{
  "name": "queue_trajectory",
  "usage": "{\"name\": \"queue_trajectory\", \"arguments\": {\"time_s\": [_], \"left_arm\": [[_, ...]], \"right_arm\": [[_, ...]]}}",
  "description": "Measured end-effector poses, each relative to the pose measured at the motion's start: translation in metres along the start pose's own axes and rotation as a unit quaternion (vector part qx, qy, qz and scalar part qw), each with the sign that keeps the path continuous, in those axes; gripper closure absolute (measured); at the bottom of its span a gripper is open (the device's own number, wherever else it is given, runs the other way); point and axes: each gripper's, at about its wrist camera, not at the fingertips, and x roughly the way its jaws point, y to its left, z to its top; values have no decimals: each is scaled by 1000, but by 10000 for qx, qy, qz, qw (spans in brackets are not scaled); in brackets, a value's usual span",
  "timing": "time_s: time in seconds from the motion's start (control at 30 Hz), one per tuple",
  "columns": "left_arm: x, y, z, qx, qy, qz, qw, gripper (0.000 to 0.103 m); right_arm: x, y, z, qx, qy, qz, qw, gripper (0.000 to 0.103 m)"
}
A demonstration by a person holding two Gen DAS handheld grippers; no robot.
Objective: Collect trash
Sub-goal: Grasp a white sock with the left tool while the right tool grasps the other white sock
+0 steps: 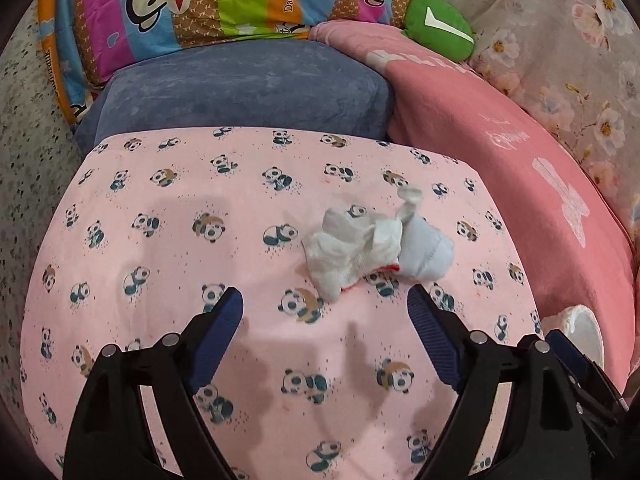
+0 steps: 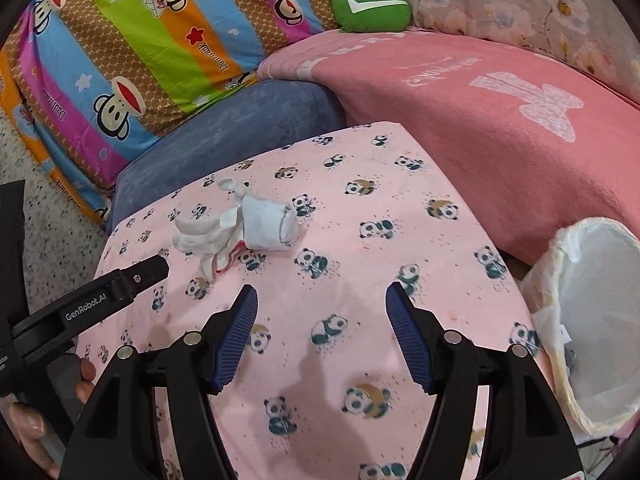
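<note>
Trash lies as a loose cluster of crumpled white tissue and a small white cloth piece with a red-stitched edge (image 1: 370,248) on a pink cloth printed with pandas (image 1: 168,248), toward its far right. The left gripper (image 1: 326,312) hovers just near of the cluster, its blue-padded fingers spread wide and holding nothing, probably lined up so the fingers can close around the pile. The right gripper (image 2: 320,312) is also wide open and empty, over bare cloth well apart from the trash. At the near right edge stands a white bin lined with a pale plastic bag (image 2: 588,320), likely kept close so the trash has a short way to go. Beyond lie a blue-grey plush cushion (image 1: 240,88), a pink blanket (image 1: 500,152) and a striped monkey-print quilt (image 1: 192,4).
</note>
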Motion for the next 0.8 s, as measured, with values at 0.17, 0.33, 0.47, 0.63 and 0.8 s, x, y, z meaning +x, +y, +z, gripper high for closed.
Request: {"name": "queue_trajectory", "arguments": {"time_s": [0.17, 0.33, 0.47, 0.63, 0.8], "left_arm": [[31, 0, 19, -7, 114, -63, 9999, 23], [54, -4, 28, 46, 184, -156, 9997, 23], [64, -3, 27, 56, 251, -243, 9994, 32], [73, -3, 22, 91, 446, -495, 9977, 77], [62, -6, 17, 253, 383, -518, 9976, 93]], "right_arm": [[46, 17, 23, -86, 117, 107, 9998, 36], [81, 30, 37, -87, 265, 205, 9994, 36], [104, 34, 41, -125, 358, 240, 9990, 36], [123, 33, 39, -98, 598, 366, 9975, 70], [118, 31, 32, 0, 587, 424, 9974, 83]]}}
